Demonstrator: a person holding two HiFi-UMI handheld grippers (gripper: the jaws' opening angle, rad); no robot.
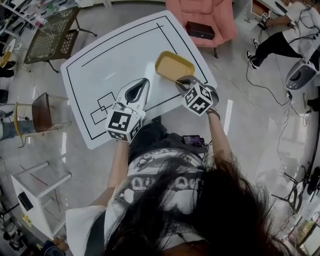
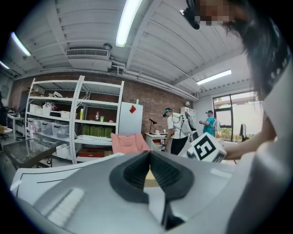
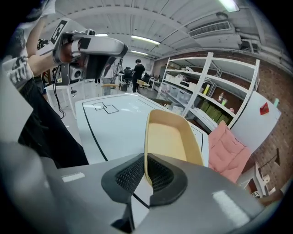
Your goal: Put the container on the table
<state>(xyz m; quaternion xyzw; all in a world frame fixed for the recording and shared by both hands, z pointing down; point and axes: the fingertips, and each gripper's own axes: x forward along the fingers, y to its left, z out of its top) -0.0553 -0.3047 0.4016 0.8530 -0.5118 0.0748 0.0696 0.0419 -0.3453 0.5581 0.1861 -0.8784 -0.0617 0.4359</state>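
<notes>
A person stands at the near edge of a white table (image 1: 115, 65) marked with black lines, holding a claw in each hand. The right claw (image 3: 145, 170) is clamped on the near rim of a shallow yellow container (image 3: 170, 136), with one dark pad inside the wall and one outside. It holds the container over the table's right side, close to the near corner. The head view shows the container's open side facing up. Whether its base touches the table cannot be told.

The left claw (image 2: 149, 154) hangs above the table's near edge, left of the container and apart from it. Its dark pads are brought together with nothing between them.

Just beyond the table's far side sits a pink armchair (image 1: 200, 15) with a dark box (image 1: 200, 30) on its seat. White shelving (image 2: 68, 119) stands against a brick wall (image 2: 155, 103) farther off from the table. Two other people (image 2: 176, 130) stand past the table's far end in the left gripper view.
</notes>
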